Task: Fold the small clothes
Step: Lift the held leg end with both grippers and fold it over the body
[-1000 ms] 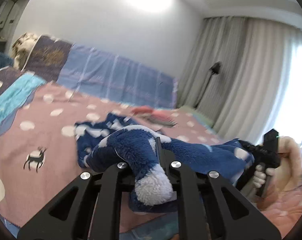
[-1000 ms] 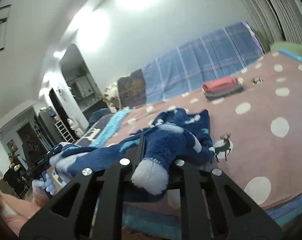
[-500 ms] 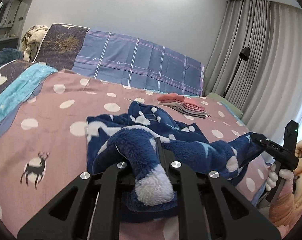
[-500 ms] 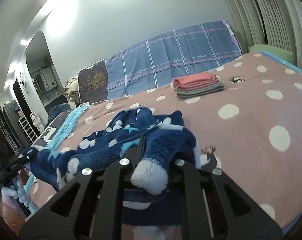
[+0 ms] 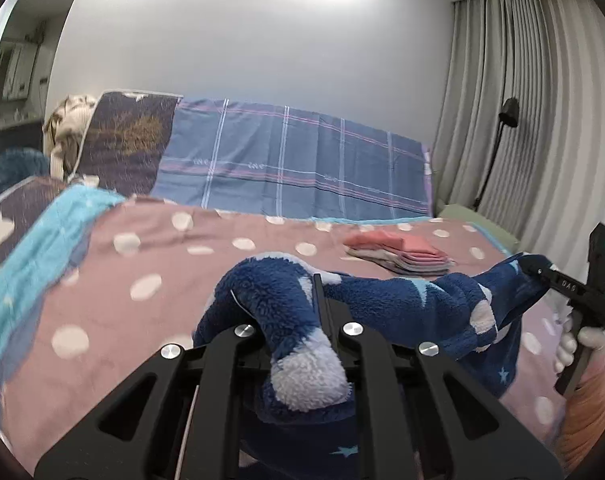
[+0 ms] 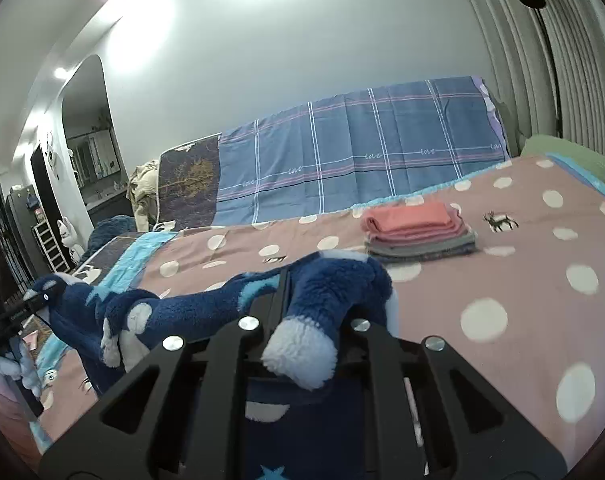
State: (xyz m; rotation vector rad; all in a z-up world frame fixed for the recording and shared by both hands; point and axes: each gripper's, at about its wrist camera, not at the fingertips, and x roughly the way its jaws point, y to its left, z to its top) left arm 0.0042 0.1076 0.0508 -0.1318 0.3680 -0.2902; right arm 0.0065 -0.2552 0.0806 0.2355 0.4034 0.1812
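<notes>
While both grippers, left [image 5: 317, 280] and right [image 6: 283, 276], pinch the blue fleece garment [image 5: 402, 300] taut above the bed [image 6: 502, 280], laying it flat comes next.

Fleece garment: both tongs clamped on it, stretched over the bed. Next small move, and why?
Probably carry it forward and lower it flat onto the spotted bedspread. The blue fleece garment hangs taut between the left tongs and right tongs, part still draped below, with open bedspread short of the folded stack.
</notes>
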